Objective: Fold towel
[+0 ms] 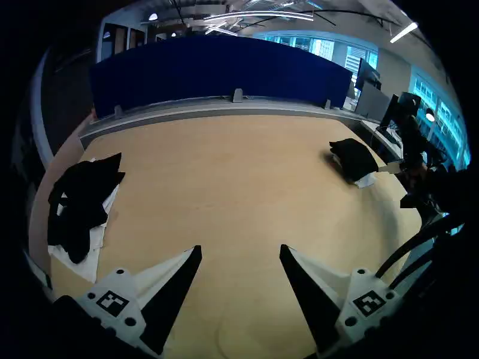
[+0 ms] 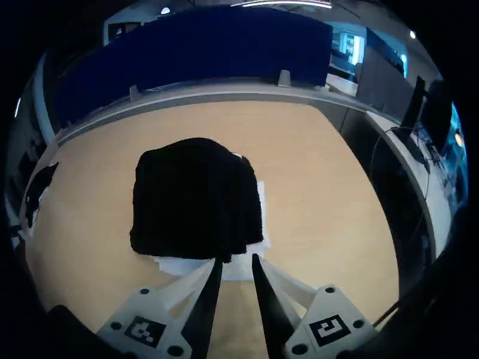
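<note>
A folded black towel [image 2: 194,197] lies on a folded white towel [image 2: 197,268] on the wooden table [image 2: 323,179]. My right gripper [image 2: 236,261] has its tips at the near edge of this stack. Its jaws stand a narrow gap apart, and white cloth and bare wood show between them. From the left gripper view the same stack [image 1: 353,158] sits at the far right, with the right gripper and a hand [image 1: 413,170] just beside it. My left gripper [image 1: 239,250] hangs wide open over bare table, holding nothing.
A loose heap of black and white towels [image 1: 81,206] lies near the table's left edge, also seen as the heap [image 2: 36,185] at far left. A blue divider [image 1: 215,72] runs along the back. Monitors and cables [image 1: 407,113] crowd the right side.
</note>
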Tool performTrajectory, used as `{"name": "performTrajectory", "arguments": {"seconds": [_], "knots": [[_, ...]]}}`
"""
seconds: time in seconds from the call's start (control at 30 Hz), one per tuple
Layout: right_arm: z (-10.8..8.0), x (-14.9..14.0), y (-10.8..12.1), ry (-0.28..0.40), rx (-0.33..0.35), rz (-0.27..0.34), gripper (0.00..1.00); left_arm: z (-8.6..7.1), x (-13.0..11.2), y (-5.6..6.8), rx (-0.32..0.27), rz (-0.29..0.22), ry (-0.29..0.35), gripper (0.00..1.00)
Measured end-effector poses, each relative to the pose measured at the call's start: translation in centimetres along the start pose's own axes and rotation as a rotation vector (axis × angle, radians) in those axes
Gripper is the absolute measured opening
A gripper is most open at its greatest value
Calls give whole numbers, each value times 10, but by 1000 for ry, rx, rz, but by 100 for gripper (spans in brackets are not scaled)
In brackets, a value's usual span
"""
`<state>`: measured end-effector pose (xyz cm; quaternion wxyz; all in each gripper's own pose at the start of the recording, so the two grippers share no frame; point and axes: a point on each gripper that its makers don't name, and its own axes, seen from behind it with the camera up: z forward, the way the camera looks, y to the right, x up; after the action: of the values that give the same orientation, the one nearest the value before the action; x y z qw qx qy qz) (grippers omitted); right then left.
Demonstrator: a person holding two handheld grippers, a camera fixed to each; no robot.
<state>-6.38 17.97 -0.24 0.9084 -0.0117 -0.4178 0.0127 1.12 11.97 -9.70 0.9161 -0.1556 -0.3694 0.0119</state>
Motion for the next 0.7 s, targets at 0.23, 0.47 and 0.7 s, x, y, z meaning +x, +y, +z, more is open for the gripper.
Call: {"name": "performTrajectory", "arguments": {"seconds": [0.23,0.47,0.7], "knots": [[-11,10,6,48,-27,-5,75,1,2,3,-6,5,3,97],[-17,11,12,60,-47,-1,78,1,4,3,-9,5,5,97],[-18,-2,17,36,-59,0,77,1,7,1,-8,8,8,97]]}}
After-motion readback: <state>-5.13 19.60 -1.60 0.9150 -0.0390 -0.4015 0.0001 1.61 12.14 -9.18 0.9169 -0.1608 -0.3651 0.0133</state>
